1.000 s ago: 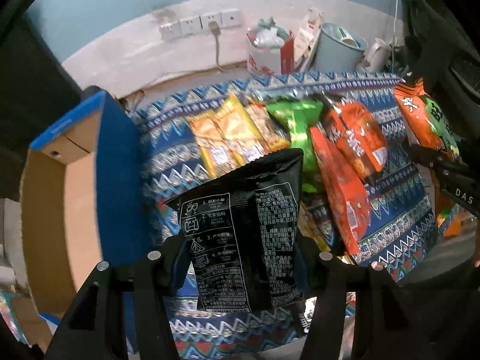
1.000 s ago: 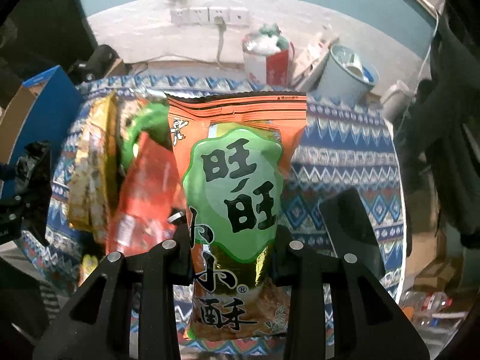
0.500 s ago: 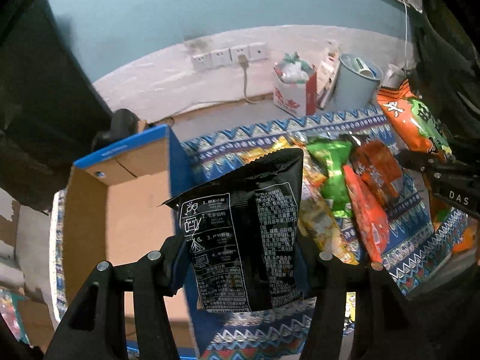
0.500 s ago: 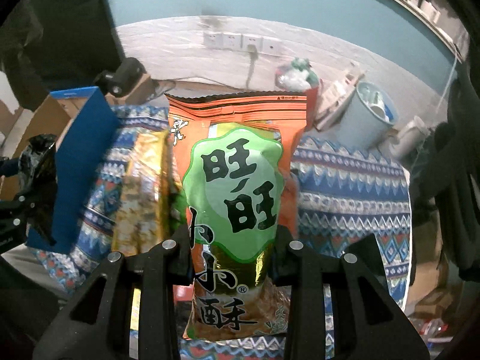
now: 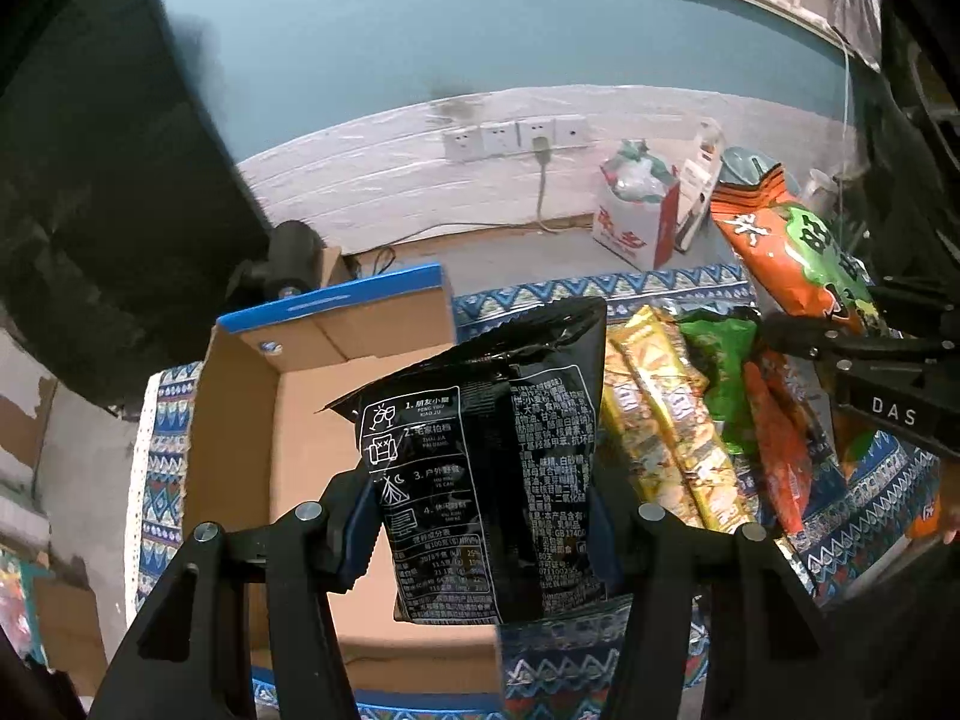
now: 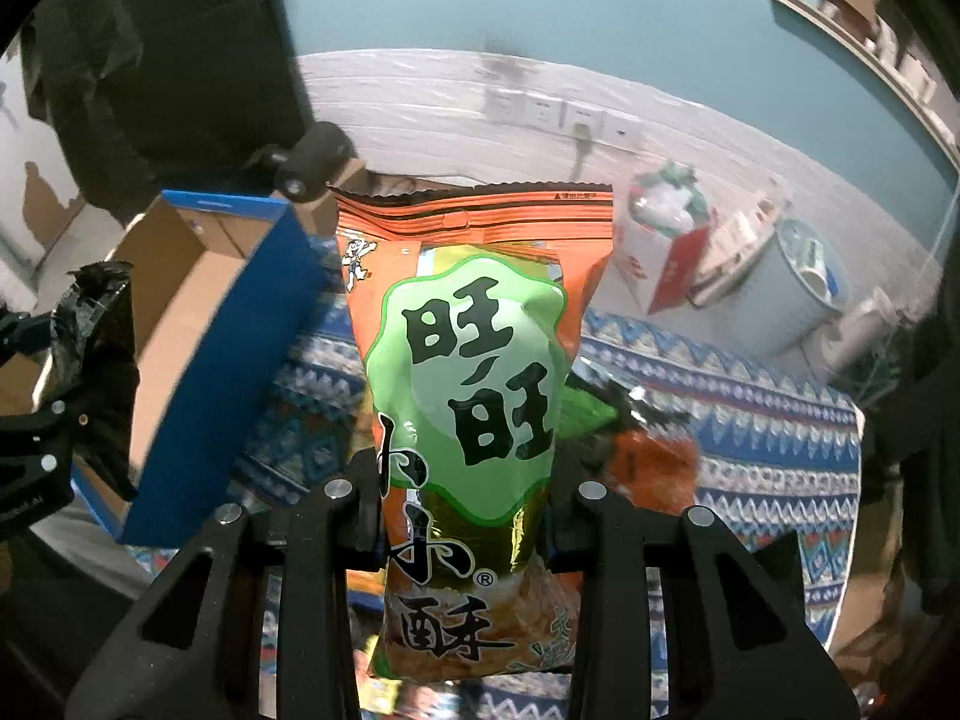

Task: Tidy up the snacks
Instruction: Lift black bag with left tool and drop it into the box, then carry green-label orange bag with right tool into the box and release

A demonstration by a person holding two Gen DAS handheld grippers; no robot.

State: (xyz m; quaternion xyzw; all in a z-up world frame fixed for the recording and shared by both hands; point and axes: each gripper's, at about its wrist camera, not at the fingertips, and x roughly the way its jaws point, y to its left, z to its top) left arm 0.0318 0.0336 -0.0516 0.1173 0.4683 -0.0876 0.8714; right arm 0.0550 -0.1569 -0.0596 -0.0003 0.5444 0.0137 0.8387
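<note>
My left gripper (image 5: 480,516) is shut on a black snack bag (image 5: 486,456) and holds it upright over the open blue cardboard box (image 5: 240,420). My right gripper (image 6: 465,498) is shut on an orange and green snack bag (image 6: 474,372), held upright above the patterned cloth (image 6: 750,420). That bag also shows at the right of the left wrist view (image 5: 792,252). The box shows at the left of the right wrist view (image 6: 228,360). Yellow (image 5: 666,420), green (image 5: 720,372) and orange (image 5: 780,456) snack bags lie on the cloth right of the box.
A red and white box (image 5: 636,222) and a pale blue bucket (image 6: 804,288) stand on the floor behind the table. Wall sockets (image 5: 516,138) with a plugged cable are on the back wall. A dark object (image 5: 288,258) sits behind the box.
Both grippers have moved left with their bags. The black bag has gone from over the cloth to over the box. The box has come closer in the right wrist view.
</note>
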